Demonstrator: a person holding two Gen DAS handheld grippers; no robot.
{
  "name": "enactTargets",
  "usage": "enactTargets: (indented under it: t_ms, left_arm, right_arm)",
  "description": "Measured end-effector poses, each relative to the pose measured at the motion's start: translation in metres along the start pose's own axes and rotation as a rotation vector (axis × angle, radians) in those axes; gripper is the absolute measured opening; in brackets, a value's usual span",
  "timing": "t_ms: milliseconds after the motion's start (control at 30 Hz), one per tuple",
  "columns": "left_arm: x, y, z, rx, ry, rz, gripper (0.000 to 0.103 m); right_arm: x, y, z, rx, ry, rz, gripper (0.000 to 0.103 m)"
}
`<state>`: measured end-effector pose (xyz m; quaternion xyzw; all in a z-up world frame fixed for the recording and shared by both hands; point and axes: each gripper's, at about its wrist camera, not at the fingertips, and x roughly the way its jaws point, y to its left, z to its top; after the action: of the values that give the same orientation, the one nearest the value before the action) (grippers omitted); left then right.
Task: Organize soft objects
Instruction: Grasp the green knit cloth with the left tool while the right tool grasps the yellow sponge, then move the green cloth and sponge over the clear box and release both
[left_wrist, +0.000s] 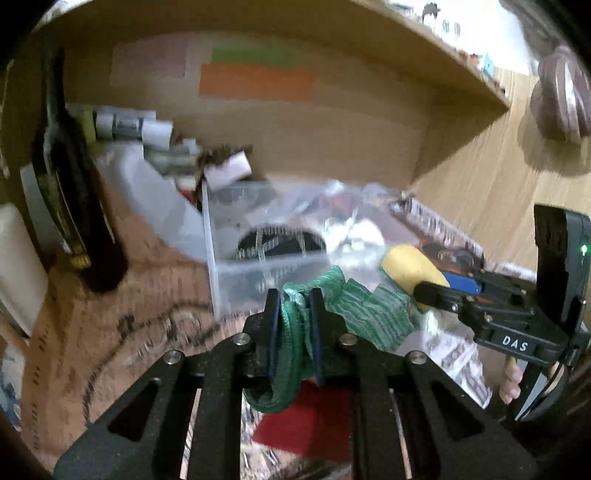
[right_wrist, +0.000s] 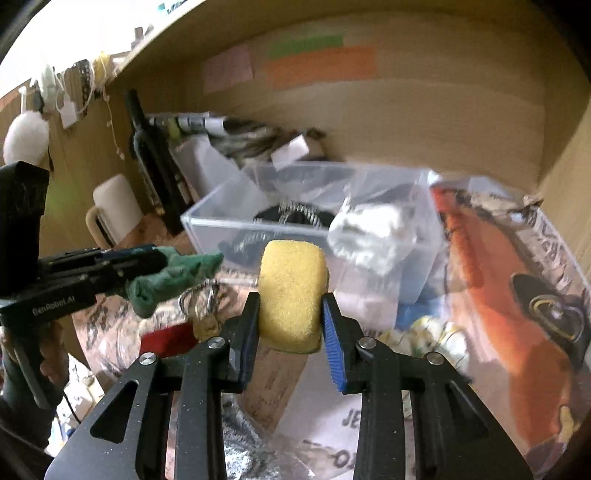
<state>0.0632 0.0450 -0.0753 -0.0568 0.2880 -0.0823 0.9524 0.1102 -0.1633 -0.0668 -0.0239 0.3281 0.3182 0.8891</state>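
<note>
Your left gripper (left_wrist: 294, 295) is clamped on a green cloth (left_wrist: 347, 310), bunched up between the two pads, with a loop hanging down below them and the rest fanning out to the right. From the right wrist view you can see the same cloth sticking out of the gripper's tip, off to the left and up off the clutter.

Your right gripper (right_wrist: 290, 314) has a yellow sponge (right_wrist: 291, 295) squeezed between its fingers. The sponge stands upright, and most of it pokes up past the tips. It's held just in front of the clear plastic bin (right_wrist: 207, 221).

That bin sits in the middle of the shelf nook and already has some white cloth (right_wrist: 373, 229) and a black item with a wire coil (right_wrist: 295, 216) inside, though the blur makes it hard to say more. A dark bottle (right_wrist: 147, 147) stands to the left of the bin, with a white mug (right_wrist: 118, 206) beside it. To the right of the bin lies an orange printed bag (right_wrist: 498, 295), and printed paper covers the surface underneath everything.
</note>
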Motion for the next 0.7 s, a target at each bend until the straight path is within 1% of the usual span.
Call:
enactTargets:
  t_ms: [200, 300, 467, 600, 700]
  left_arm:
    - [0.001, 0.003, 0.031, 0.004, -0.089, 0.031, 0.014]
    - [0.008, 0.004, 0.046, 0.007, -0.108, 0.039, 0.014]
    - [0.029, 0.007, 0.065, 0.006, -0.112, 0.064, 0.014]
    - [0.054, 0.013, 0.077, -0.007, -0.082, 0.083, 0.014]
    - [0.076, 0.019, 0.082, -0.017, -0.043, 0.094, 0.014]
  right_arm:
    - [-0.011, -0.005, 0.021, -0.007, -0.07, -0.025, 0.029]
    - [-0.012, -0.006, 0.034, -0.025, -0.093, -0.042, 0.03]
    - [-0.006, -0.007, 0.054, -0.041, -0.114, -0.05, 0.03]
    - [0.004, -0.01, 0.067, -0.046, -0.123, -0.053, 0.03]
    - [0.019, -0.012, 0.075, -0.043, -0.105, -0.052, 0.03]
